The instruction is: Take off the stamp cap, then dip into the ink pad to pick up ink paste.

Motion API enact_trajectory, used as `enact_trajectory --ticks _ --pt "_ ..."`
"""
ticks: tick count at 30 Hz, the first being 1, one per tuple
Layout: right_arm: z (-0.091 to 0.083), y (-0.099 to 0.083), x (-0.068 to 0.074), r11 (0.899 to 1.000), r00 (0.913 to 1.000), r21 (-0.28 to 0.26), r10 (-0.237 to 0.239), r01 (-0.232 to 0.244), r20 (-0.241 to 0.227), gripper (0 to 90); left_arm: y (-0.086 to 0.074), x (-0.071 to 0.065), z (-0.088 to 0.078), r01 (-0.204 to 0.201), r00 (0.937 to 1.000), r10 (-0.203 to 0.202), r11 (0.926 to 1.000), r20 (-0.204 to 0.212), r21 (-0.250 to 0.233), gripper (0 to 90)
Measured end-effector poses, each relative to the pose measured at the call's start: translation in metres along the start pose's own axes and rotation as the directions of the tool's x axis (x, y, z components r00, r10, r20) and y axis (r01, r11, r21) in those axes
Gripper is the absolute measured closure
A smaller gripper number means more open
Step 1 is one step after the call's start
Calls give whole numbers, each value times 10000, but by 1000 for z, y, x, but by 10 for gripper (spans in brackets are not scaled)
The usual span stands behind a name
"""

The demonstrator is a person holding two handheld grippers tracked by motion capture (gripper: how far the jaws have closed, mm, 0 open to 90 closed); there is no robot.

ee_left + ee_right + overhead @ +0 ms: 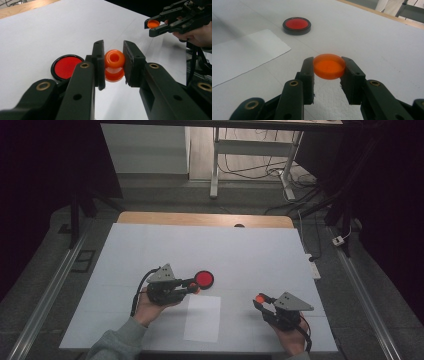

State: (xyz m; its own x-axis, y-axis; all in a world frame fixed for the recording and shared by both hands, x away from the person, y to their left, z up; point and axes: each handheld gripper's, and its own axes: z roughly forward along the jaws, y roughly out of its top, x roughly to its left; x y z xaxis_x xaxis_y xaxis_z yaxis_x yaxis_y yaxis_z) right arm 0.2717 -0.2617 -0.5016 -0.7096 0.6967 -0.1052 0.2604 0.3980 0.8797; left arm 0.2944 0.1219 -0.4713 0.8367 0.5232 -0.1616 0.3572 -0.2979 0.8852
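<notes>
High view, left to right: the left tongs (192,286) are clenched on a small orange spool-shaped piece (114,65), held just beside the red disc in its black rim (204,279) on the table (250,255). Well apart to the right, the right tongs (259,301) grip a flat orange cap (329,66) edge-on, pointing toward the left tongs. Joining cap to spool likely means closing that gap sideways over the white paper sheet (202,318).
</notes>
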Motion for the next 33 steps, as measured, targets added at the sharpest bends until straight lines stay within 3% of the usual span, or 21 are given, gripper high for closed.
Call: enact_trajectory --ticks 20,33 --pt "0 0 -2 10000 10000 -26 30 -30 47 642 9 2 3 -39 9997 38 10000 -220 -58 725" --pt "0 0 -4 9997 9998 -151 208 -209 -49 642 23 24 19 248 9975 -226 9991 -674 331 725"
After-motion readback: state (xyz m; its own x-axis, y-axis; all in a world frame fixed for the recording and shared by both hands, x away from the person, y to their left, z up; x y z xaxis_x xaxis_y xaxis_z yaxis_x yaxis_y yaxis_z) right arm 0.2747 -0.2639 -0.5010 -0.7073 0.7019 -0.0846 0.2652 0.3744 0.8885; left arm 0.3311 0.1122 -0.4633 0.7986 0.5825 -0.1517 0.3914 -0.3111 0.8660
